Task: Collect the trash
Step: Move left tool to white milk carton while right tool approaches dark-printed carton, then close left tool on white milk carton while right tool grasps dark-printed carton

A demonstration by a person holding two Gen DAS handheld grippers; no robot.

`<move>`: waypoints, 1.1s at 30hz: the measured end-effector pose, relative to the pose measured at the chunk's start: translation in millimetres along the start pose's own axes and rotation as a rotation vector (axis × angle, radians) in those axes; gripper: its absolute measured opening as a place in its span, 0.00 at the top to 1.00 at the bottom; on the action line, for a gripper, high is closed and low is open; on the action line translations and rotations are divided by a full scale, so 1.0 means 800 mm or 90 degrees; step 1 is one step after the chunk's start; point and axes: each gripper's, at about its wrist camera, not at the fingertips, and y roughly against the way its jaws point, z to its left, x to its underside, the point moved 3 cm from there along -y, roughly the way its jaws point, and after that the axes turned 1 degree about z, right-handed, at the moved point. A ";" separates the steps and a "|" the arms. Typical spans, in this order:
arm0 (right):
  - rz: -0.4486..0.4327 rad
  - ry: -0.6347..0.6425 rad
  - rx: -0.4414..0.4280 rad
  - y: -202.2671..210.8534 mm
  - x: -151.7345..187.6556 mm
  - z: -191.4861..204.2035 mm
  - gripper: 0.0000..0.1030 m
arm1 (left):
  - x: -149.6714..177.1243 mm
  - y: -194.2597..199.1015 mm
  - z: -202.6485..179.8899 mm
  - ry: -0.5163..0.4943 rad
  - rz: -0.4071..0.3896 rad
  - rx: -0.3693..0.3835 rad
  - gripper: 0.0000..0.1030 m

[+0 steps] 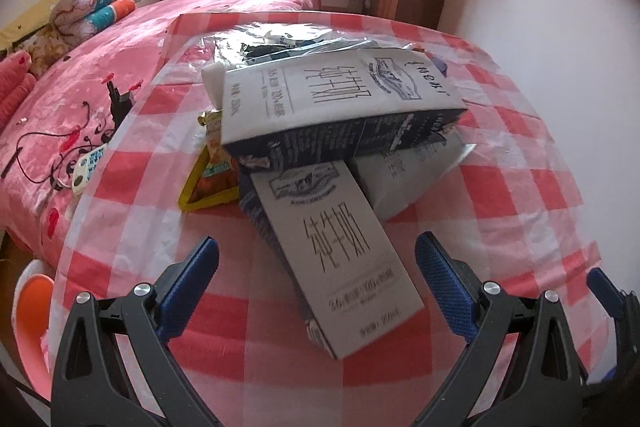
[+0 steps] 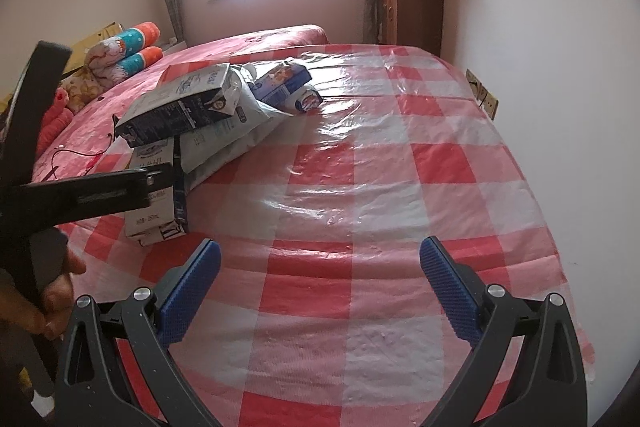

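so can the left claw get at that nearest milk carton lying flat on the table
Probably yes. The left claw is open, and the nearest milk carton lies between its fingers with nothing in front. Its far end is tucked under another carton, which may shift.

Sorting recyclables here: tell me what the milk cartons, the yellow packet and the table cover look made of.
The grey-and-navy rectangular milk cartons look like matte printed paperboard: sharp folded edges, dented ends. The small yellow-edged snack packet looks like glossy plastic or foil film, with a crimped seam. The red-and-white checked table cover looks like thin shiny plastic sheet: it wrinkles and glares under the window light.
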 end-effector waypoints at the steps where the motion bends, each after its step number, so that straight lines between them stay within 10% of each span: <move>1: 0.001 0.000 -0.002 -0.001 0.000 0.000 0.04 | -0.001 -0.003 0.000 0.002 0.001 -0.003 0.05; 15: 0.024 -0.015 -0.060 -0.018 -0.015 0.001 0.04 | 0.005 -0.009 0.017 0.055 0.010 0.068 0.39; 33: 0.048 0.109 -0.177 -0.035 -0.071 0.098 0.04 | 0.052 0.037 0.087 0.065 0.027 0.120 0.48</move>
